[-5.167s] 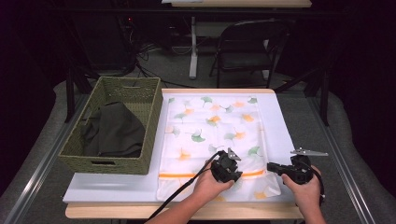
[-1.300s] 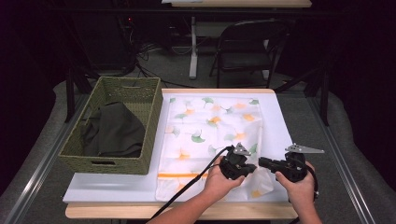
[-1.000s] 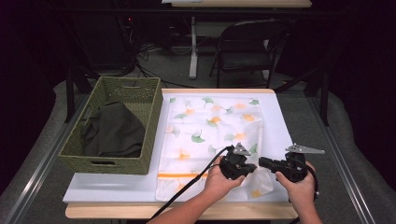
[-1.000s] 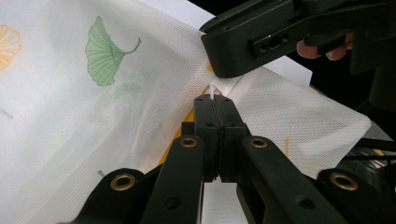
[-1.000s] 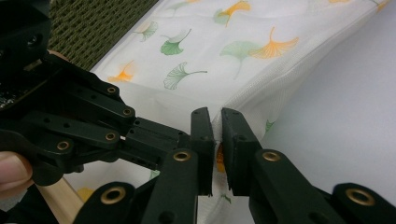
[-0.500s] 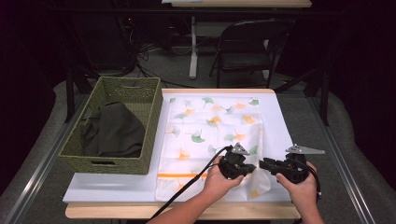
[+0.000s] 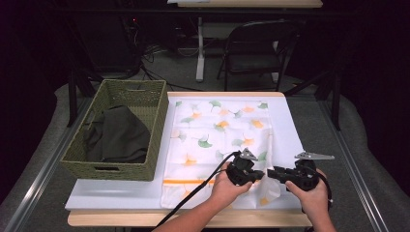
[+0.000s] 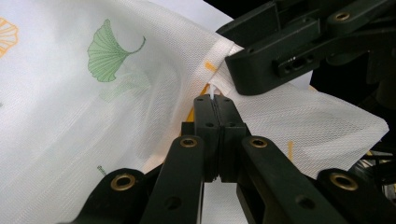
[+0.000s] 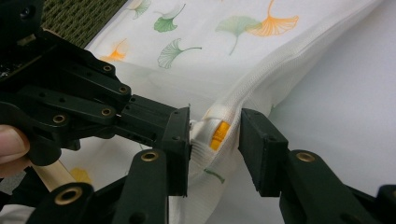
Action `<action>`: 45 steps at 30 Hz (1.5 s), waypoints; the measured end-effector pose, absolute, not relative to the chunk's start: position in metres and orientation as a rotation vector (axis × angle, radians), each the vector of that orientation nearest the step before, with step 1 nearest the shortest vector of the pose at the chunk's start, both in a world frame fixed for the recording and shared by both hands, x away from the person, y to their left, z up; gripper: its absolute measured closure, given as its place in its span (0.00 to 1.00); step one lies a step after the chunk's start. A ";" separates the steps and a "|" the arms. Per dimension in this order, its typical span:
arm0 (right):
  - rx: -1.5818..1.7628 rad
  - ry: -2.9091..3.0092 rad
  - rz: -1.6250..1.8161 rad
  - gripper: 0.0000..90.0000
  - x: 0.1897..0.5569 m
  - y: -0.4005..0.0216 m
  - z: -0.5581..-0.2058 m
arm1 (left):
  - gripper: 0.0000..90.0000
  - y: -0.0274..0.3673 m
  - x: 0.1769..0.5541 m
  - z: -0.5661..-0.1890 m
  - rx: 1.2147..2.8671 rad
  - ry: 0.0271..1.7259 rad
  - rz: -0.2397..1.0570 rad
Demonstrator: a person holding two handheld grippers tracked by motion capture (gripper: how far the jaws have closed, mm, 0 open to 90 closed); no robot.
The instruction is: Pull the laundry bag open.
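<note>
A white mesh bag (image 7: pixel 217 130) printed with green and orange leaves lies flat on the table, its zip running down the right edge. My left gripper (image 7: pixel 257 175) is at the near right corner, and in the left gripper view it (image 8: pixel 215 100) is shut on a small white tab at the zip's end. My right gripper (image 7: pixel 270 173) faces it from the right. Its jaws (image 9: pixel 215 140) have just been opening and stand apart on either side of the orange zip pull (image 9: pixel 219 133), not pressing it.
A woven green basket (image 7: pixel 116 166) holding a dark cloth (image 7: pixel 116 135) stands at the left, touching the bag's edge. The white board (image 7: pixel 295 135) under the bag shows bare to the right. A folding chair (image 7: pixel 256 43) stands behind the table.
Since the earliest frame the two grippers have drawn closer together over the bag's near right corner. Over the last second both hands stay where they were.
</note>
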State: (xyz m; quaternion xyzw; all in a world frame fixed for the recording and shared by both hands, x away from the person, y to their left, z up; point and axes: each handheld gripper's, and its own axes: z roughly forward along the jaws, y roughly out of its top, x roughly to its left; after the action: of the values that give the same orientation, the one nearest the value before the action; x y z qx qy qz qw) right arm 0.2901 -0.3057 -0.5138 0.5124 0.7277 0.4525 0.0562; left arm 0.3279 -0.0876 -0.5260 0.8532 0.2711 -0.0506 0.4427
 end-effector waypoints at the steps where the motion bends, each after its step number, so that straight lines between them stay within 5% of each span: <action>1: 1.557 2.208 1.380 0.71 0.290 -0.305 -0.514 | 0.99 -0.088 0.328 -0.526 2.118 0.671 -0.126; 8: 1.571 2.214 1.383 0.72 0.291 -0.306 -0.515 | 0.99 -0.088 0.328 -0.526 2.117 0.673 -0.135; 18: 1.561 2.241 1.393 0.89 0.290 -0.305 -0.514 | 0.99 -0.089 0.330 -0.527 2.110 0.712 -0.188; 32: 1.556 2.263 1.405 0.84 0.292 -0.303 -0.518 | 0.99 -0.086 0.334 -0.528 2.122 0.690 -0.232; 45: 1.531 2.272 1.386 0.92 0.290 -0.302 -0.516 | 1.00 -0.085 0.335 -0.528 2.122 0.687 -0.258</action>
State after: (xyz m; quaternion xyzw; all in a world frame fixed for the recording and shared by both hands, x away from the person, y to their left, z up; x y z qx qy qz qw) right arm 0.2900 -0.3020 -0.5158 0.4982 0.7395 0.4512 0.0358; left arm 0.3351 -0.0853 -0.5282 0.8518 0.2759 -0.1036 0.4331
